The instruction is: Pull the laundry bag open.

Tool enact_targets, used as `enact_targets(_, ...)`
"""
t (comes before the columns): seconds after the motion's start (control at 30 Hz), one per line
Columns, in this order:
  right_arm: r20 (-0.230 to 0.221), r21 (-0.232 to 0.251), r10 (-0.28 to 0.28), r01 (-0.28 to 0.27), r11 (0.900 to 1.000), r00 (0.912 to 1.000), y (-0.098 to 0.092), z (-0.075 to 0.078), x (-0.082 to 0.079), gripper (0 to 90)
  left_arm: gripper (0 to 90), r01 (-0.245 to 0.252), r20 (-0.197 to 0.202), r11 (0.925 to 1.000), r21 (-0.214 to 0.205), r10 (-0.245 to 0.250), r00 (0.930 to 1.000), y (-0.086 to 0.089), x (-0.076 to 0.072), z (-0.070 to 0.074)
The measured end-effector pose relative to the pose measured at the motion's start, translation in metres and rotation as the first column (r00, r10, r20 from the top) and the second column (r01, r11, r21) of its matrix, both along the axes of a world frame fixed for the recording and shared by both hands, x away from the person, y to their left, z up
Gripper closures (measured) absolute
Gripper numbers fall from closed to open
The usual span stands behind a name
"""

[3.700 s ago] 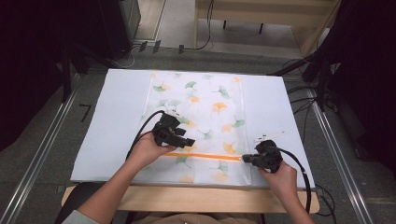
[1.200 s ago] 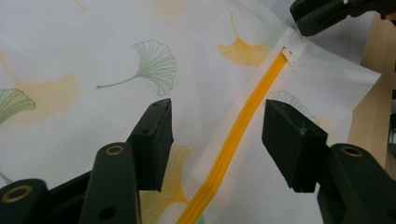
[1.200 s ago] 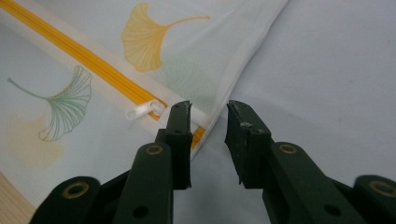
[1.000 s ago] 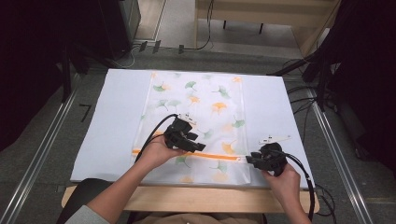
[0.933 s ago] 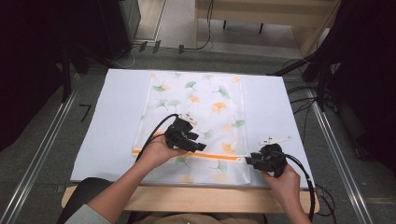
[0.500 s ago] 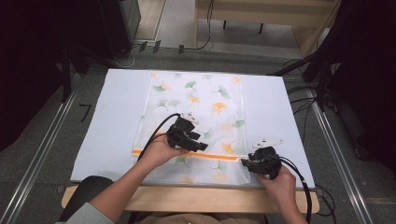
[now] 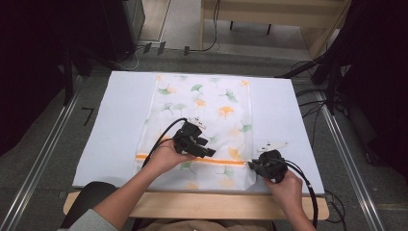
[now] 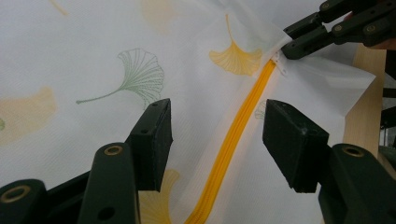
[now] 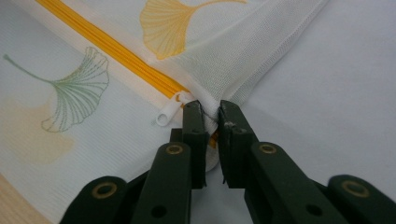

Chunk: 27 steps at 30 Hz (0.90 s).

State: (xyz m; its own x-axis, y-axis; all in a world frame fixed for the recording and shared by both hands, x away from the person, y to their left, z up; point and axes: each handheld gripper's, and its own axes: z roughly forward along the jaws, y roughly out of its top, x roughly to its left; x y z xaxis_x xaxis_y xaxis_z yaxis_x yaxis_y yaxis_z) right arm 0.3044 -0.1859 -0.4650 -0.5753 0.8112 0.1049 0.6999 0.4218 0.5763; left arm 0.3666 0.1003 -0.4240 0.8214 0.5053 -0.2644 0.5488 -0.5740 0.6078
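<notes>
Right gripper view | right gripper [image 9: 211, 109] just closing, clamped on mesh bag [image 9: 261, 42] edge beside zipper pull [image 9: 169, 112]

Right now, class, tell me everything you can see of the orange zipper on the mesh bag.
The zipper is a bright orange band with fine lengthwise ribs, sewn across the near end of the white, leaf-printed mesh bag. It looks zipped shut, lying flat. Its white pull sits at the right end, where the right gripper pinches the fabric. The left gripper straddles it, open.

left gripper [image 7: 204, 147]: jaws wide apart, low, level; right gripper [image 9: 211, 112]: jaws just closing, pinched nearly together
</notes>
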Motion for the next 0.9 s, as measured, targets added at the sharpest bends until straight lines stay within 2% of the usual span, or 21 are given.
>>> enact_targets(0.1,-0.035,0.023,0.009,-0.008,0.9997,0.9993,-0.001,0.003,0.005,85.6,44.6,0.005,-0.005,0.9999,-0.016,-0.005,1.0000,-0.001,-0.001,0.001)
enact_targets(0.17,-0.037,0.035,0.011,-0.009,0.9993,0.9992,-0.001,0.005,0.006,85.7,46.9,0.002,-0.009,0.9996,-0.026,-0.003,1.0000,-0.002,-0.002,0.001)
enact_targets(0.2,-0.031,0.066,0.008,-0.006,0.9978,0.9995,-0.001,0.011,0.005,85.6,48.1,0.014,-0.008,0.9987,-0.049,-0.014,0.9999,-0.004,-0.005,0.001)
enact_targets(0.23,-0.031,0.066,0.008,-0.006,0.9978,0.9995,-0.001,0.011,0.005,85.6,49.1,0.014,-0.008,0.9987,-0.049,-0.014,0.9999,-0.004,-0.005,0.001)
enact_targets(0.3,-0.003,0.092,0.013,-0.013,0.9957,0.9999,-0.003,0.021,0.004,85.6,51.7,0.044,0.009,0.9980,-0.045,-0.043,0.9990,-0.008,-0.009,0.001)
enact_targets(0.37,0.000,0.101,0.012,-0.011,0.9949,0.9999,-0.004,0.023,0.003,85.5,53.0,0.048,0.009,0.9973,-0.055,-0.048,0.9988,-0.010,-0.010,0.000)
enact_targets(0.43,0.010,0.108,0.013,-0.014,0.9941,0.9999,-0.004,0.025,0.004,85.5,55.9,0.055,-0.005,0.9962,-0.067,-0.055,0.9984,-0.013,-0.012,0.000)
enact_targets(0.47,0.013,0.114,0.009,-0.011,0.9935,0.9999,-0.003,0.028,0.003,85.5,56.1,0.050,-0.039,0.9956,-0.079,-0.053,0.9978,-0.016,-0.013,-0.001)
enact_targets(0.57,0.027,0.118,0.016,-0.019,0.9928,0.9995,-0.003,0.030,0.003,85.5,56.7,0.057,-0.048,0.9932,-0.101,-0.062,0.9969,-0.019,-0.015,-0.002)
enact_targets(0.6,0.027,0.134,0.022,-0.025,0.9907,0.9994,-0.003,0.033,0.003,85.5,59.5,0.068,-0.025,0.9918,-0.108,-0.072,0.9971,-0.023,-0.018,-0.003)
enact_targets(0.63,0.026,0.140,0.020,-0.023,0.9899,0.9995,-0.004,0.035,0.003,85.4,60.1,0.068,-0.025,0.9918,-0.108,-0.072,0.9971,-0.023,-0.018,-0.003)
enact_targets(0.67,0.029,0.144,0.023,-0.027,0.9892,0.9993,-0.004,0.036,0.003,85.5,61.5,0.071,-0.020,0.9895,-0.126,-0.074,0.9970,-0.028,-0.021,-0.004)
enact_targets(0.77,0.039,0.130,0.032,-0.037,0.9908,0.9987,-0.003,0.037,0.002,85.5,65.2,0.080,-0.007,0.9884,-0.129,-0.082,0.9966,-0.034,-0.024,-0.006)
enact_targets(0.83,0.039,0.131,0.034,-0.039,0.9907,0.9987,-0.003,0.037,0.002,85.5,65.3,0.080,-0.007,0.9883,-0.129,-0.082,0.9966,-0.036,-0.025,-0.007)
enact_targets(0.87,0.043,0.133,0.033,-0.038,0.9904,0.9985,-0.002,0.037,0.002,85.5,64.9,0.086,0.011,0.9887,-0.123,-0.086,0.9963,-0.039,-0.026,-0.008)
enact_targets(0.9,0.043,0.133,0.033,-0.038,0.9904,0.9985,-0.002,0.037,0.002,85.5,64.1,0.086,0.011,0.9887,-0.123,-0.086,0.9963,-0.039,-0.026,-0.008)
